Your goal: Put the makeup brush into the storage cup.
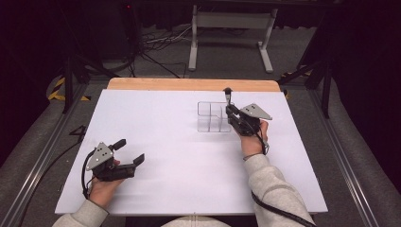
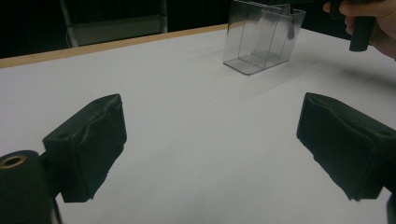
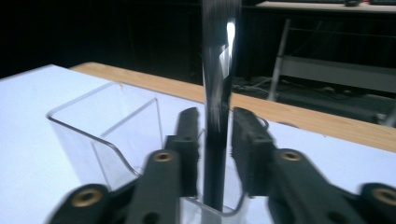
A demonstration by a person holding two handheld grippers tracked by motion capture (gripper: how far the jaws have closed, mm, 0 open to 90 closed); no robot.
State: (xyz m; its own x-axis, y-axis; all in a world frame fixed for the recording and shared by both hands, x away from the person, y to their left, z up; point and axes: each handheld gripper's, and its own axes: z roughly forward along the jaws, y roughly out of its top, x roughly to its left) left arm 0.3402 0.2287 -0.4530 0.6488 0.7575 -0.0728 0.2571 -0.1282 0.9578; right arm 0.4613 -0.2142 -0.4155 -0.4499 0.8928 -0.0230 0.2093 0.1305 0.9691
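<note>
The left gripper (image 1: 128,152) rests low on the near left part of the white bench (image 1: 165,142), held in the person's left hand (image 1: 101,187). Its jaws stand wide apart with nothing between them. It is well apart from the clear box (image 1: 210,117), which stands on the far right part of the bench.

The right gripper (image 1: 230,109) is right beside the clear box, at its right end. A dark, shiny tool (image 1: 228,96) stands up out of the box there, and the gripper sits at it.

In the left gripper view, the two black pads (image 2: 88,144) frame bare bench, and the clear box (image 2: 261,39) stands far off with thin walls that split it into parts. The other hand (image 2: 373,23) is at the top right corner.

The right gripper view is very close and a bit blurred. The dark tool (image 3: 218,107) stands upright between the two jaws of the right gripper (image 3: 215,154), with its lower end down in the clear box (image 3: 107,135). A thin gap shows on each side of the tool, so the jaws are a little apart and do not squeeze it. The high view is too far off to tell this.
</note>
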